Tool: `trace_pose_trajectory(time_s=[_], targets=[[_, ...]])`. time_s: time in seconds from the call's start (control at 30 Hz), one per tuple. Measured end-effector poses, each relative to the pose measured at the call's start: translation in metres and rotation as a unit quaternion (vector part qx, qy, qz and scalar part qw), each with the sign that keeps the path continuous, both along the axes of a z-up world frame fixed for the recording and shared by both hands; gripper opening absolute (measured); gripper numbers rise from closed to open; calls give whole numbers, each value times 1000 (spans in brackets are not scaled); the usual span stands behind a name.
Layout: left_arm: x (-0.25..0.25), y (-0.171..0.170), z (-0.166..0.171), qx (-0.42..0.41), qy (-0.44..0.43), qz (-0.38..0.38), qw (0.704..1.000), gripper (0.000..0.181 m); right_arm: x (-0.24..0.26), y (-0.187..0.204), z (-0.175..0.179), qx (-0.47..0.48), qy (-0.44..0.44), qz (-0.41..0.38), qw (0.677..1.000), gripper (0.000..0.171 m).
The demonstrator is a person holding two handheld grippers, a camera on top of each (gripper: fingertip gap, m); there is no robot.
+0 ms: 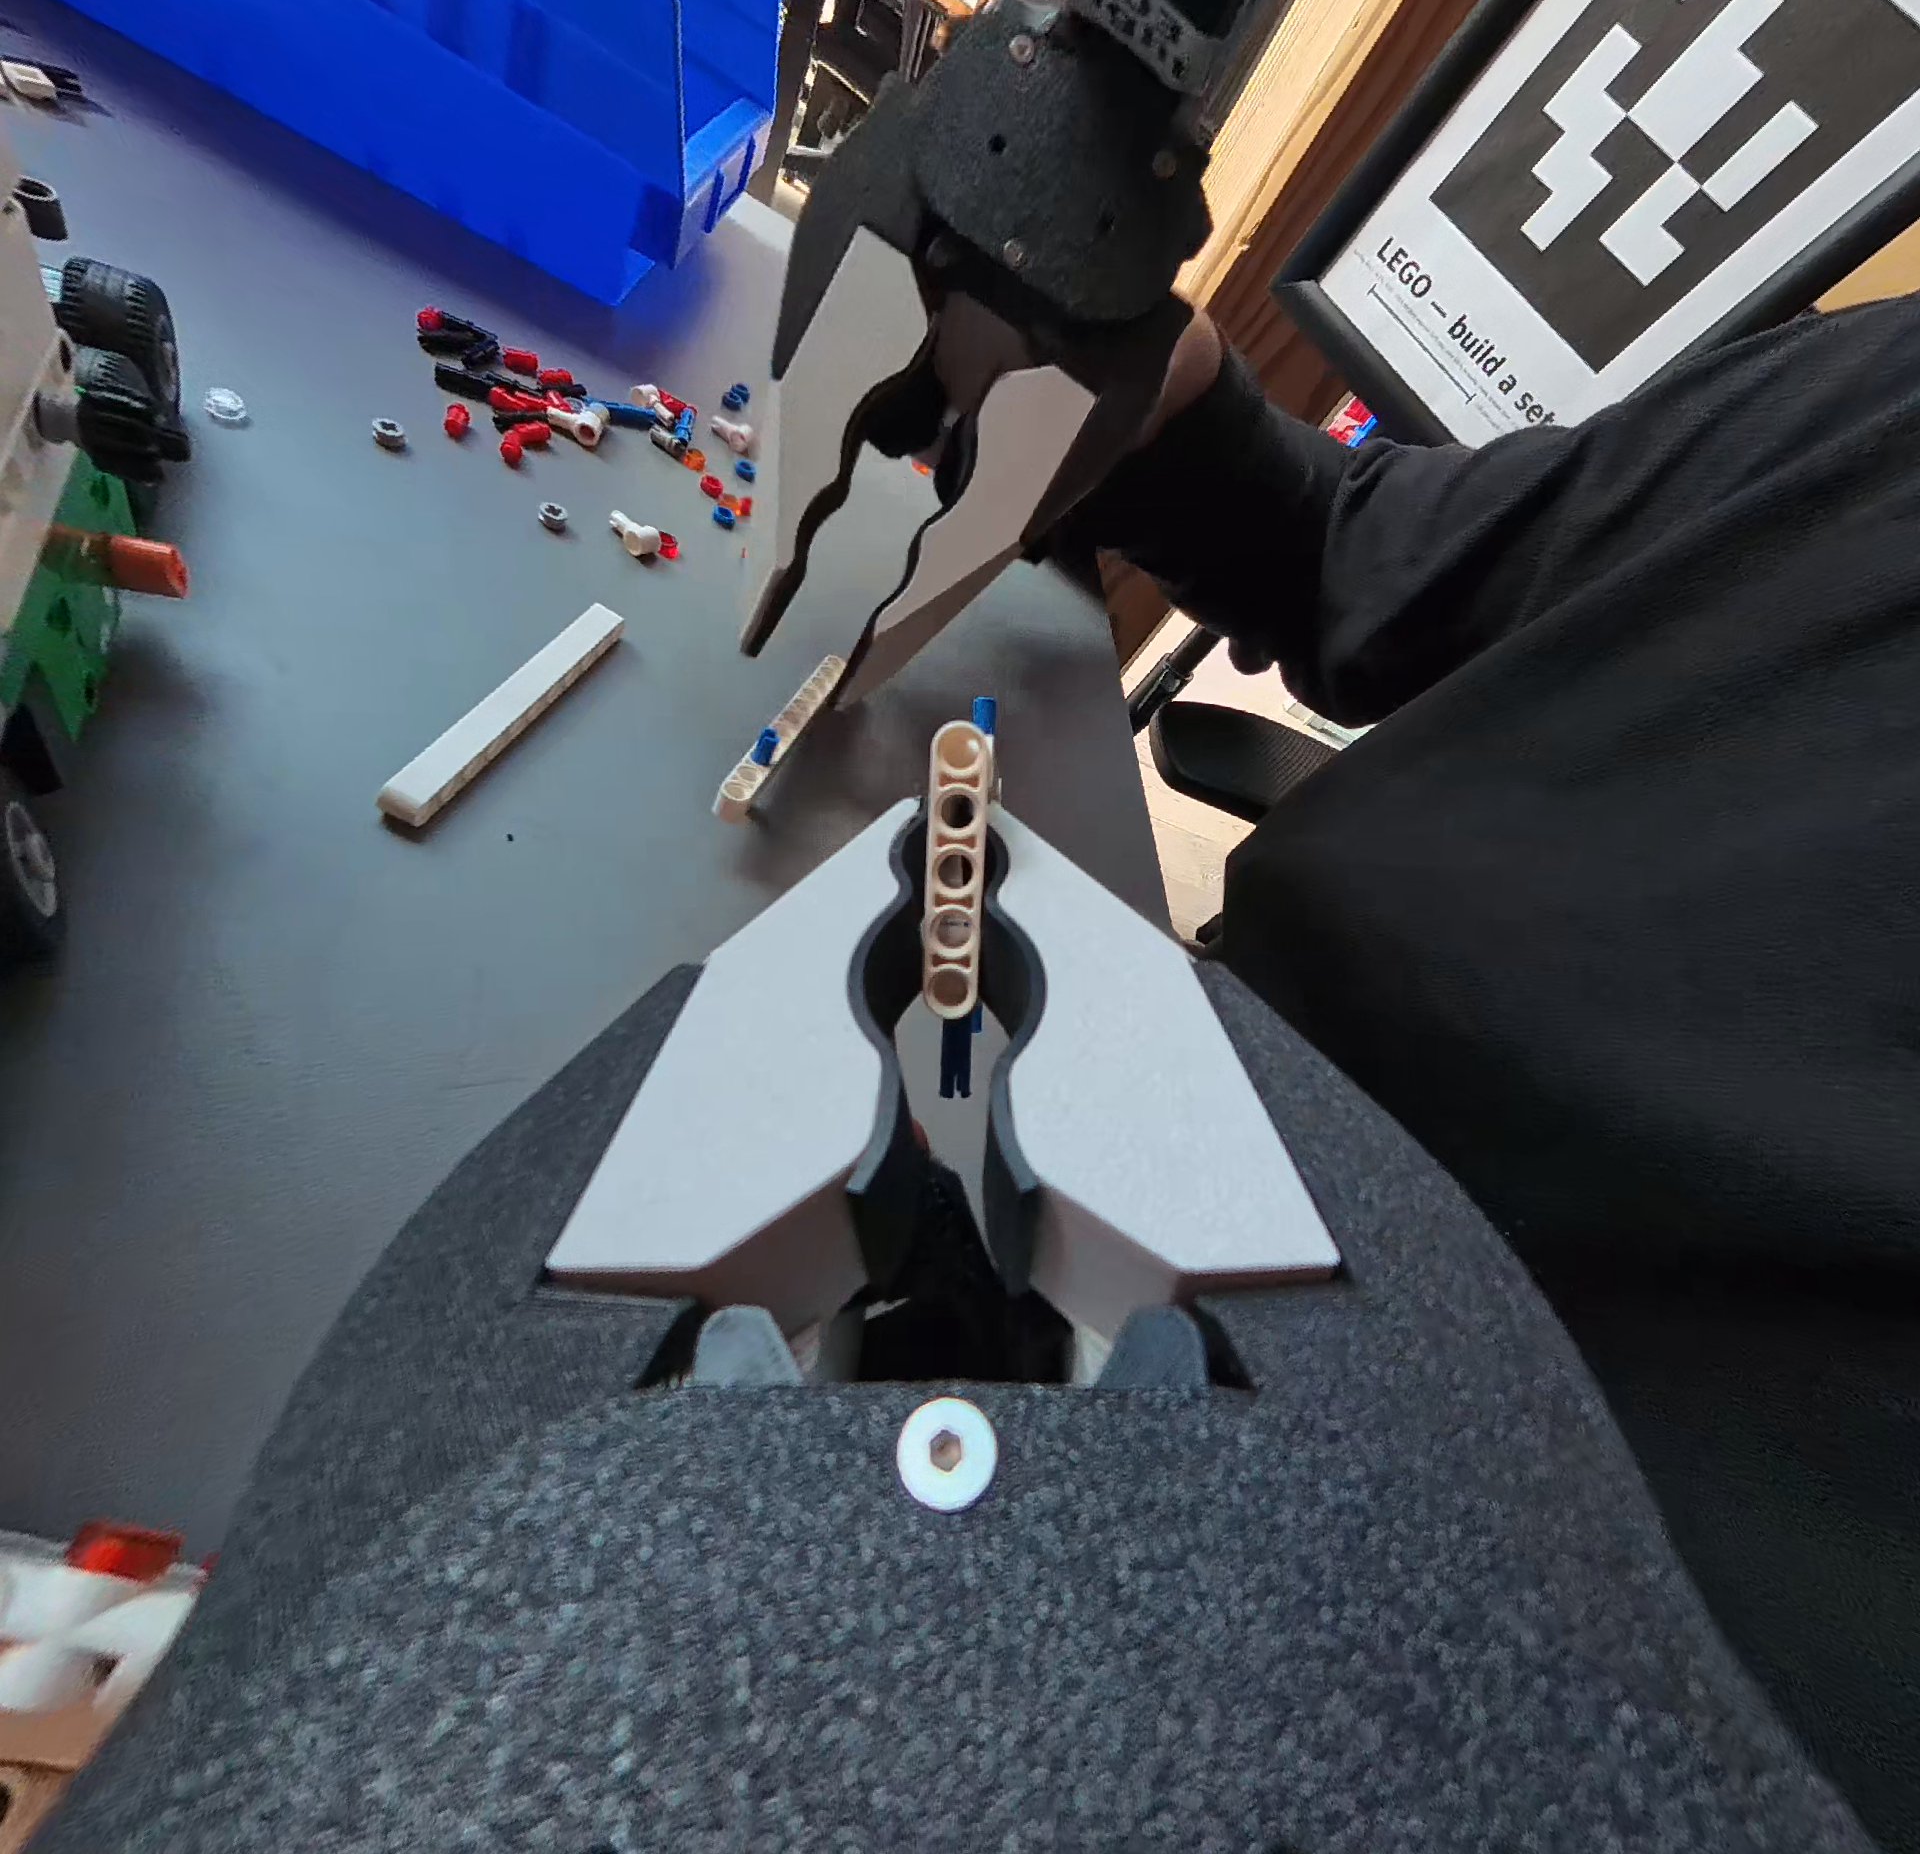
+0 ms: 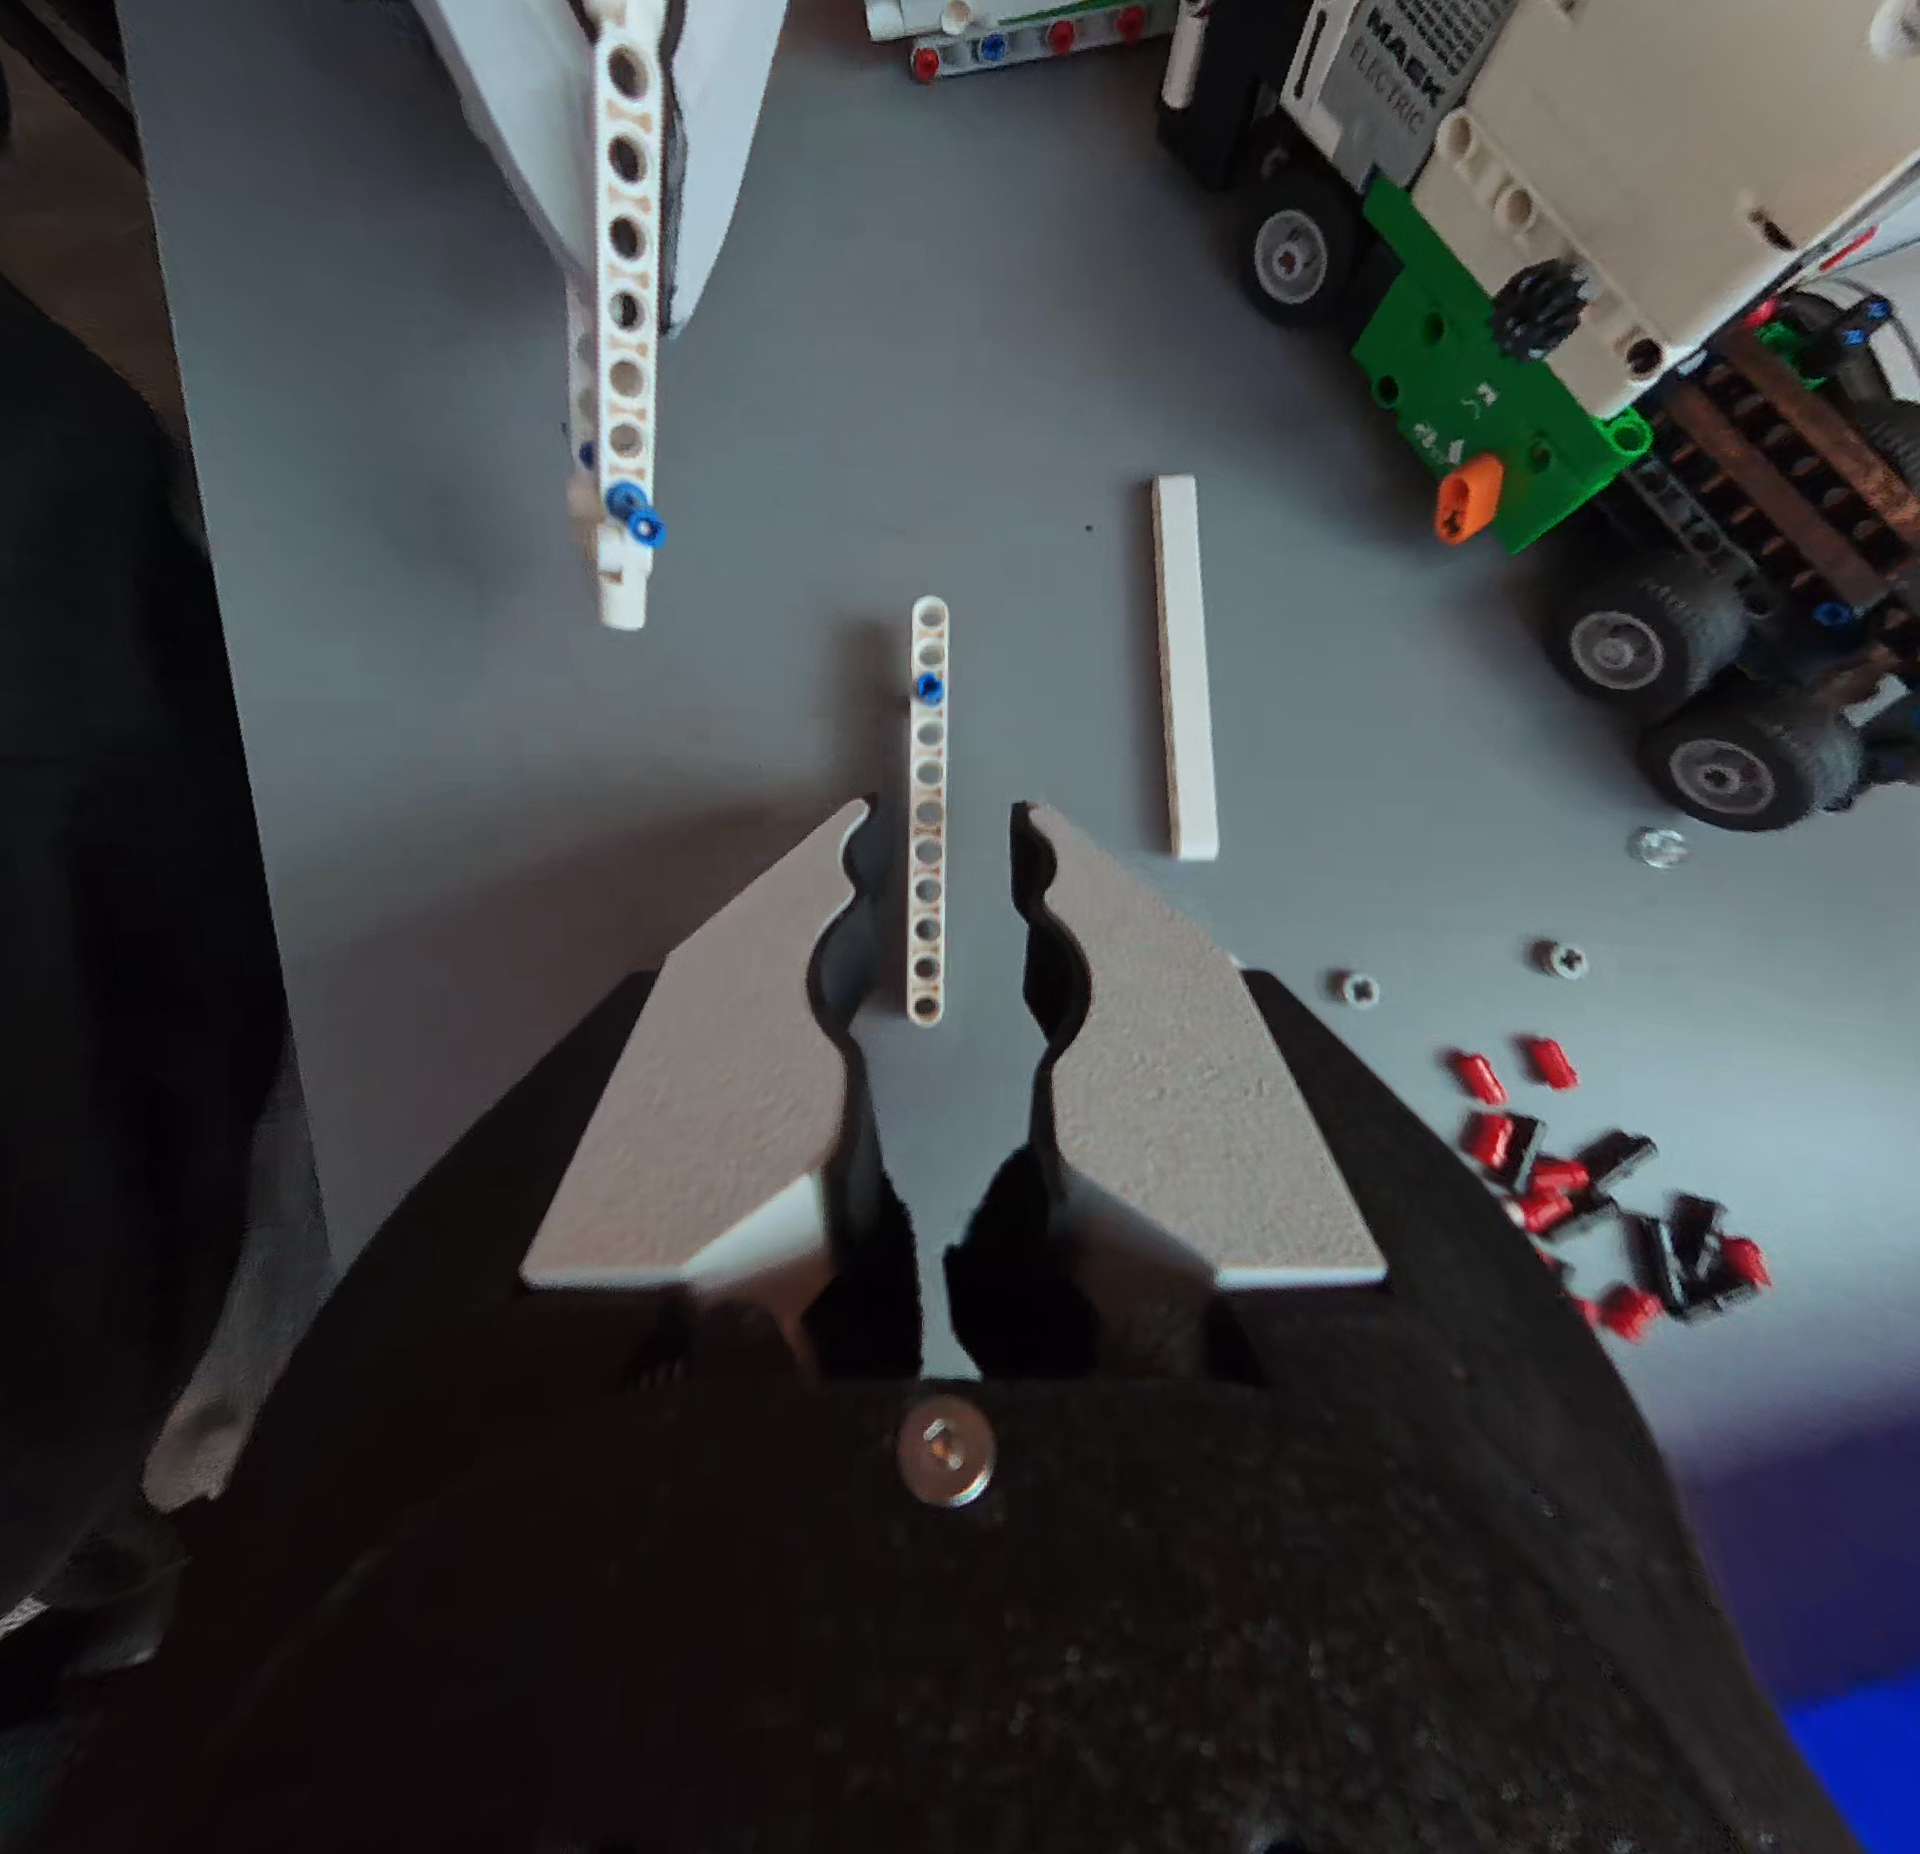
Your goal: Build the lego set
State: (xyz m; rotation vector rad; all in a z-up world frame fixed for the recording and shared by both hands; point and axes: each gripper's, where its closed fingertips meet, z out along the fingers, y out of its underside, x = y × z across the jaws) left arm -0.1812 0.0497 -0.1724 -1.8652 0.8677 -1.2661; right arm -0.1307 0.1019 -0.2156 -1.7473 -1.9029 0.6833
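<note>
Left tongs [image 1: 951, 859] clamp holed beam [image 1: 954, 869]; right tongs [image 2: 940, 817] agape, empty; truck [image 2: 1621, 246] right-view only.

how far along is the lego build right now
Done: the truck already stands largely built, with wheels, cab and green panel. In hand: the left gripper is shut on a white holed beam carrying a blue pin, while the right gripper hangs open over a second beam lying on the table. Left: that beam, the flat white strip and the loose red and black pins.
</note>
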Motion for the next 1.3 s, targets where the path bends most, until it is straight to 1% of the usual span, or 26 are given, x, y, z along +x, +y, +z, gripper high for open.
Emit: trace_pose_trajectory(time_s=[0.03, 0.17, 0.23, 0.3, 0.43, 0.53, 0.63, 0.73, 0.77, 0.83, 0.87, 0.9, 0.97, 1.03, 1.07, 1.13, 1.17, 1.3], targets=[[0, 0, 0, 3, 4, 1, 1000, 0, 7, 1, 2, 22, -8, -5, 1000, 23], [1, -1, -1, 12, 11, -1, 1000, 0, 19, -3, -5, 104, -38, -25, 994, 24], [1, -1, -1, 14, 12, 0, 1000, 0, 18, -7, -9, 111, -34, -23, 993, 21], [1, -2, -1, 15, 12, -1, 1000, 0, 19, -3, -11, 113, -30, -31, 993, 19], [2, -2, -2, 18, 16, -3, 1000, 0, 19, -3, -20, 81, -48, -21, 995, 20], [2, -3, -2, 17, 15, -5, 1000, 0, 16, -5, -21, 68, -49, -8, 996, 16], [2, -3, -2, 16, 16, -7, 1000, 0, 15, -4, -22, 64, -52, -2, 997, 6], [2, -3, -2, 15, 14, -7, 1000, 0, 15, -5, -20, 31, -52, -7, 998, 6], [2, -2, -1, 13, 11, -7, 1000, 0, 12, -2, -14, 23, -30, -19, 999, 6], [0, -1, 0, 7, 2, -4, 1000, 0, 0, -6, 8, -54, 44, -46, 996, 6], [0, 0, 2, 5, -4, -3, 1000, 0, -8, -7, 24, -110, 96, -69, 987, 6], [-1, 2, 3, 3, -11, -1, 1000, 0, -14, -8, 39, -176, 145, -92, 969, 6], [-2, 3, 6, -6, -26, 1, 1000, 0, -21, -12, 64, -304, 226, -122, 917, 5], [-3, 2, 9, -30, -48, -7, 998, 0, -23, -16, 73, -389, 276, -138, 868, 5], [-2, 2, 10, -42, -57, -10, 997, 0, -24, -21, 72, -404, 290, -131, 858, 5], [-2, 0, 9, -58, -65, -15, 996, 0, -26, -28, 63, -405, 295, -132, 855, 5], [-1, 0, 10, -63, -70, -18, 995, 0, -27, -34, 62, -413, 289, -120, 856, 6], [0, -1, 9, -71, -72, -22, 995, 0, -34, -40, 67, -420, 295, -107, 852, 6]])
